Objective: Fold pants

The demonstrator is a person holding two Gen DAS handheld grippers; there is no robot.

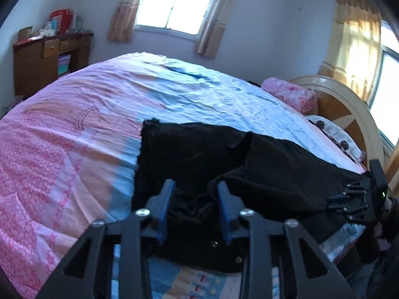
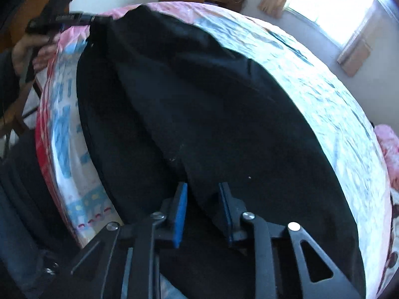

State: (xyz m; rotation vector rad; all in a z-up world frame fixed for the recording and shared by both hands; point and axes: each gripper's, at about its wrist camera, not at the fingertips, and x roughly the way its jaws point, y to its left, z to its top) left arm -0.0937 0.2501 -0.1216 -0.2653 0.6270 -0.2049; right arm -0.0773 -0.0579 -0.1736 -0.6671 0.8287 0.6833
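Your left gripper (image 1: 195, 190) has its blue fingers (image 1: 165, 199) spread apart over the black pants (image 1: 199, 154); dark cloth lies between them, but the pads do not press on it, so this gripper is released. From the right wrist view you see the same gripper (image 2: 96, 20) at 10 o'clock, at the far end of the pants near the bed edge, held by your hand (image 2: 30, 49).

Your right gripper (image 2: 203, 191) also has its fingers (image 2: 180, 206) apart, with a fold of the pants (image 2: 224, 112) rising between them. If the cloth is pinched there, you cannot tell from this view; the gap looks wide. In the left wrist view this gripper (image 1: 359, 194) shows at 3 o'clock, at the other end of the garment.

The pants lie stretched along the near edge of the bed (image 1: 74, 124), on a pink and light blue sheet (image 1: 199, 94). One part is folded over the other, and it makes a raised ridge along the middle.

At 1 o'clock in the left view a pink pillow (image 1: 291, 94) lies beside the wooden headboard (image 1: 349, 114). At 10 o'clock a brown cabinet (image 1: 49, 59) stands by the wall, and a window (image 1: 177, 7) is at 12 o'clock.
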